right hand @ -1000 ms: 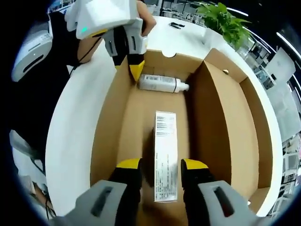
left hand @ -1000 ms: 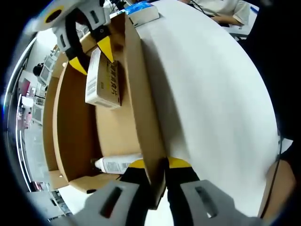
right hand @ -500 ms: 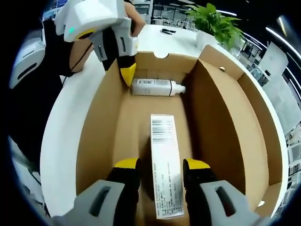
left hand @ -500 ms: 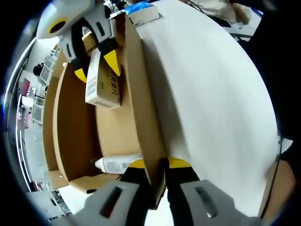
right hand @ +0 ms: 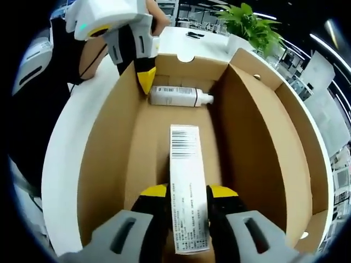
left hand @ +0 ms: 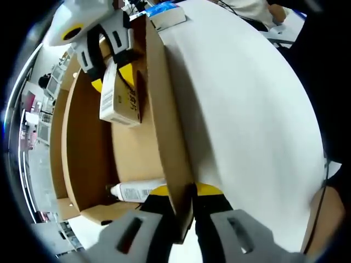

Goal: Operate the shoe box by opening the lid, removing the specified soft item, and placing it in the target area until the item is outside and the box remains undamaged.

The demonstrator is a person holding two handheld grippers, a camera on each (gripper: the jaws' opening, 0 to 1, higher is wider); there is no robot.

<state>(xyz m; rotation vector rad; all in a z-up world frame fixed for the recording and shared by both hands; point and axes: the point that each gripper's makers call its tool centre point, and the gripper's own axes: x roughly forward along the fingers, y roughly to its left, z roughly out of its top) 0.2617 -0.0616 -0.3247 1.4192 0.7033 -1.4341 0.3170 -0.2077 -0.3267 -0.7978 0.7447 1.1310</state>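
Note:
An open brown cardboard shoe box (right hand: 258, 142) stands on a white round table (right hand: 71, 131). Inside lie a long white carton (right hand: 185, 181) with a barcode and a white bottle (right hand: 178, 96) at the far end. My right gripper (right hand: 189, 192) has its jaws pressed on the carton's two sides. In the left gripper view the same carton (left hand: 118, 104) sits between the right gripper's yellow tips (left hand: 112, 76). My left gripper (left hand: 182, 190) is shut on the box's side wall (left hand: 164, 109), close to the bottle (left hand: 137, 192). It shows in the right gripper view as the left gripper (right hand: 143, 79) at the far corner.
The white table (left hand: 247, 109) spreads wide beside the box. A small blue and white packet (left hand: 164, 13) lies past the box's far end. A green plant (right hand: 249, 24) stands beyond the box. A person's hand (left hand: 277, 13) rests at the table's far edge.
My right gripper's jaws have narrowed onto the white carton, which now fills the gap between them. The left gripper keeps its hold on the box wall.

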